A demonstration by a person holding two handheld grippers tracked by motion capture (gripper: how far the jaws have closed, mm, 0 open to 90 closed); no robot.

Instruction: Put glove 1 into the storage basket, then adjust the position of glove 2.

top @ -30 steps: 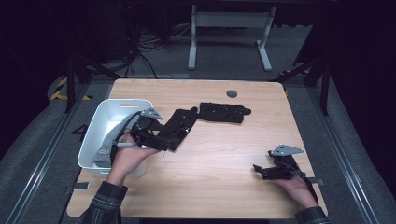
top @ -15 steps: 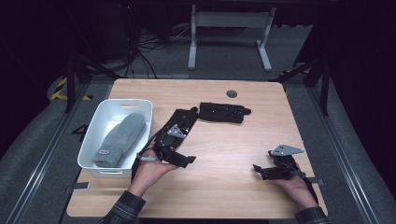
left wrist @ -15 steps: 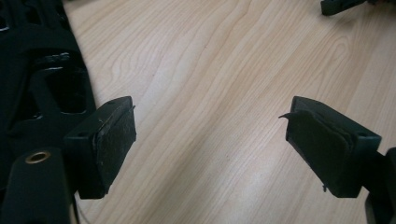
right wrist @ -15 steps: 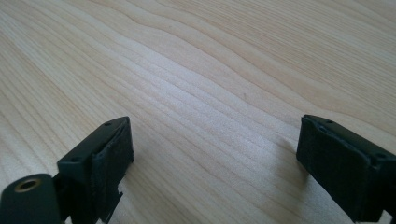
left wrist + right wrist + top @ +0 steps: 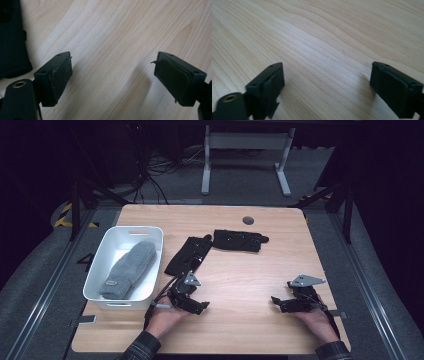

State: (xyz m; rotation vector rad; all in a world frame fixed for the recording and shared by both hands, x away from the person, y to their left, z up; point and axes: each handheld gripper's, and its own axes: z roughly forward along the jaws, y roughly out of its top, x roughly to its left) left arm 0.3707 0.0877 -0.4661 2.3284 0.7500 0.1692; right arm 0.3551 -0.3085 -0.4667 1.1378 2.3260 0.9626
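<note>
Gloves come next: the left gripper [image 5: 192, 306], fingers spread and empty like the right gripper's [image 5: 285, 304], should slide to the near black glove [image 5: 189, 255] and pinch its cuff.

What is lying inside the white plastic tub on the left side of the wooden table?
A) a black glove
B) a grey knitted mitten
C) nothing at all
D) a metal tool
B: in the high view a grey knitted mitten lies inside the white plastic tub, while the two black gloves lie outside it on the wooden table.
</note>
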